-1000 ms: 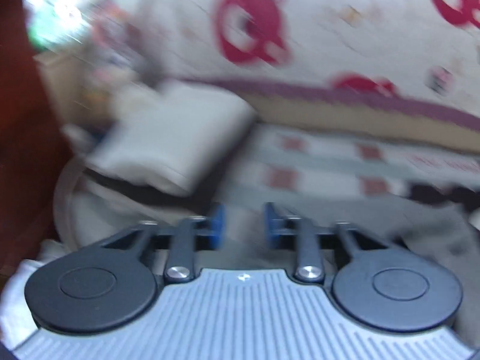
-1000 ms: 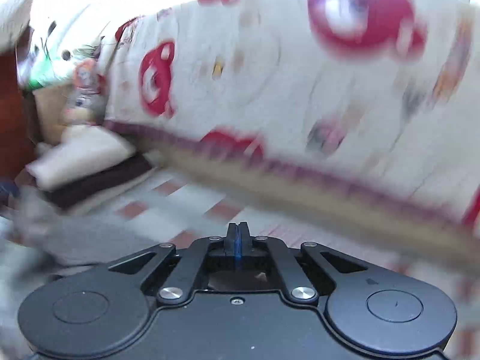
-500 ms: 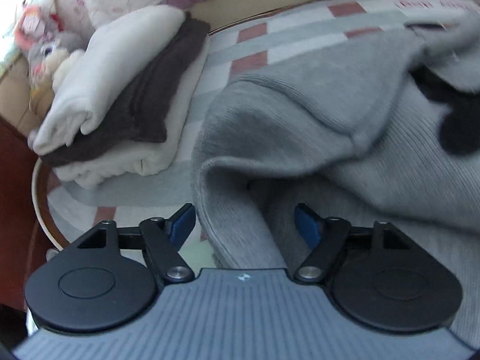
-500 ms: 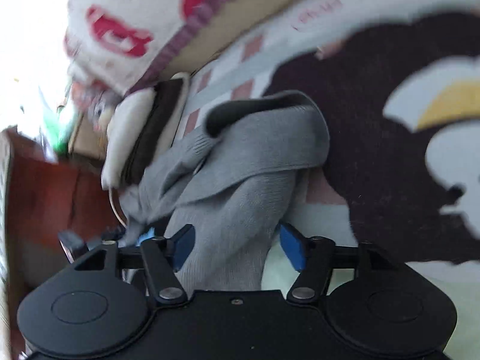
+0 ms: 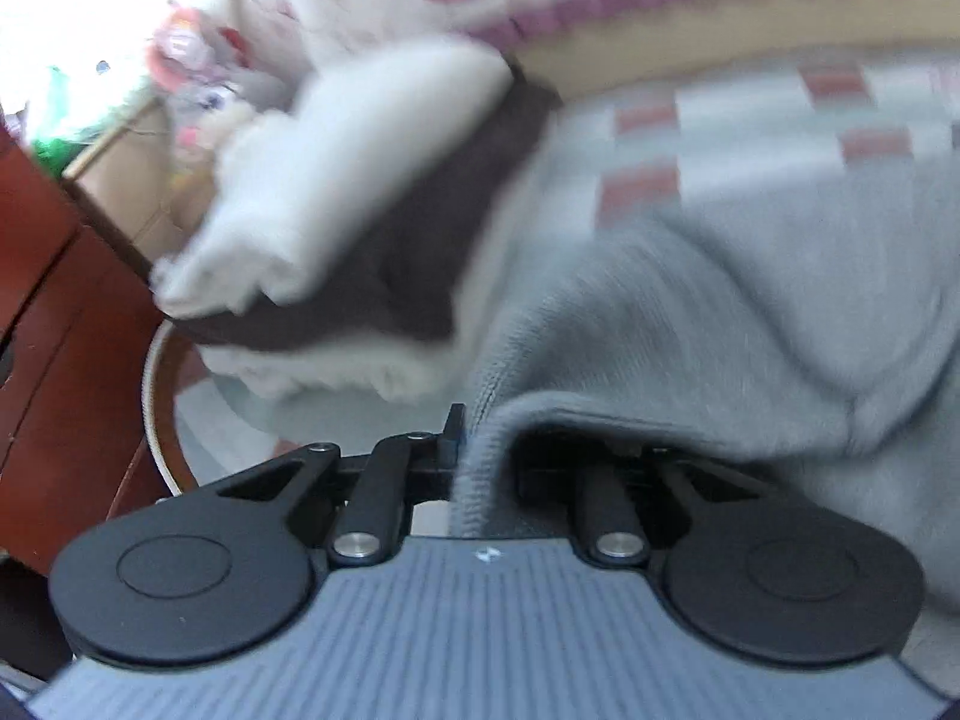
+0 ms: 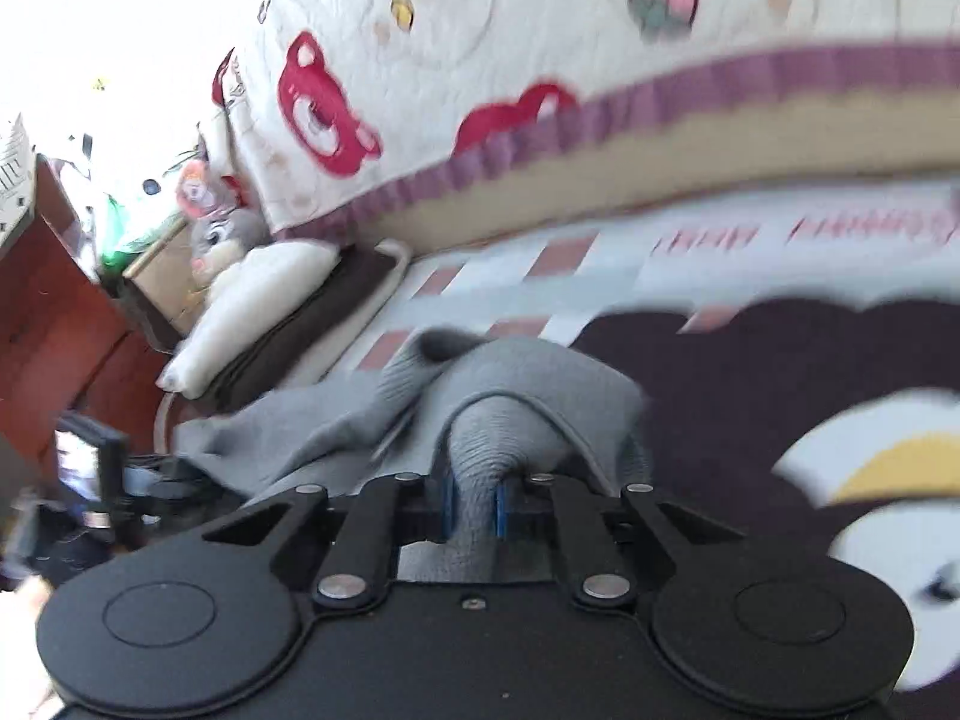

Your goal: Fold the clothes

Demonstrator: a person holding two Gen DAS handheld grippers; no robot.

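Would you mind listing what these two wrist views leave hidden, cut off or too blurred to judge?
- Left wrist view: the left gripper is closing on the grey sweater; its right finger is buried under the fabric.
- Both views: the sweater's full outline, so its type of edge being held, runs behind the gripper bodies.
- Right wrist view: the right gripper closing on a ribbed fold; the dark patterned cloth is motion-blurred.
- Left wrist view: the folded stack is blurred.
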